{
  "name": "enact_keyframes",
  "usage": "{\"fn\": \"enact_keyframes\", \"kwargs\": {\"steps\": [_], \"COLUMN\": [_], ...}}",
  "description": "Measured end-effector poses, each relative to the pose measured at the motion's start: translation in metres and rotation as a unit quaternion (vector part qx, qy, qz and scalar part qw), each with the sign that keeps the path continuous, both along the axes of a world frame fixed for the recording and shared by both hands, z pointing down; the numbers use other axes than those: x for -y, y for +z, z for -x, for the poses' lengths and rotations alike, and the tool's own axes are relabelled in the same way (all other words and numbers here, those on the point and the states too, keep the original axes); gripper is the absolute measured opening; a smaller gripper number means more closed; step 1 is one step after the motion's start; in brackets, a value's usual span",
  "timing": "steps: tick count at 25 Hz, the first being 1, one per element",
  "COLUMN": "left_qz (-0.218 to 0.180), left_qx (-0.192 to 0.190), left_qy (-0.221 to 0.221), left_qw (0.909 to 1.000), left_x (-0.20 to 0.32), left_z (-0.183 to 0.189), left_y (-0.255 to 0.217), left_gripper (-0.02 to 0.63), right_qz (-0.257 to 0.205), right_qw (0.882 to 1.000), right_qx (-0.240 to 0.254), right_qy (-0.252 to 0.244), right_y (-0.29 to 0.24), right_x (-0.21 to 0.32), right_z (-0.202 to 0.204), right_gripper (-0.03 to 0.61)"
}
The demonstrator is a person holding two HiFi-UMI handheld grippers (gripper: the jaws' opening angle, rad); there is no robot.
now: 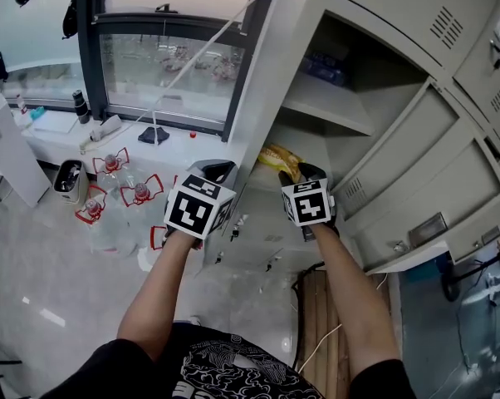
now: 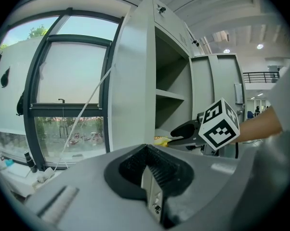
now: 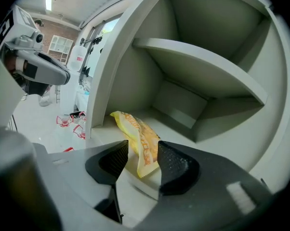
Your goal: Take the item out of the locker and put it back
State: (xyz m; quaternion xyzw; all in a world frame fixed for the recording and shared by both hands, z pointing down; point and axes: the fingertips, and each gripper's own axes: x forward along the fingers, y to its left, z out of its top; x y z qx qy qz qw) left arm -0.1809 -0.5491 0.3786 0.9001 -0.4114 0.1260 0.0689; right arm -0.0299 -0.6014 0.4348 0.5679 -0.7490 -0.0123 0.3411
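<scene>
Item: yellow snack bag [image 3: 135, 134], lying at the front left edge of the open locker [image 3: 222, 124] floor, under its shelf [image 3: 198, 64].
Right tool [image 3: 141, 153]: jaws apart, the bag's near end between them, not yet clamped.
Left tool [image 2: 147, 155]: jaws together, nothing held.
Step judged in hand: taking out. Closure on the bag is called for next.

Seen from the head, the right gripper [image 1: 304, 173] hides part of the yellow packet [image 1: 276, 158].

Office: grey metal lockers [image 1: 399, 11] beside large window [image 1: 163, 65].
</scene>
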Motion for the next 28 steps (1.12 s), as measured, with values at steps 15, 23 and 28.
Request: {"fn": "enact_keyframes", "kwargs": {"steps": [15, 23, 28], "left_qz": [0.005, 0.0, 0.001], "left_qx": [0.01, 0.013, 0.016], "left_qy": [-0.004, -0.007, -0.009], "left_qw": [0.9999, 0.9999, 0.9998], "left_x": [0.011, 0.014, 0.011], "left_z": [0.008, 0.01, 0.009], "left_y": [0.008, 0.007, 0.008], "left_gripper": [0.0, 0.0, 0.0], "right_qz": [0.007, -0.008, -0.022], "right_qw": [1.0, 1.0, 0.999], "right_qx": [-0.008, -0.021, -0.027], "right_qy": [0.015, 0.013, 0.016], "right_y": [0.013, 0.004, -0.003], "right_x": [0.009, 0.008, 0.003], "right_z": [-0.004, -0.003, -0.007], "right_gripper": [0.089, 0.043, 0.029]}}
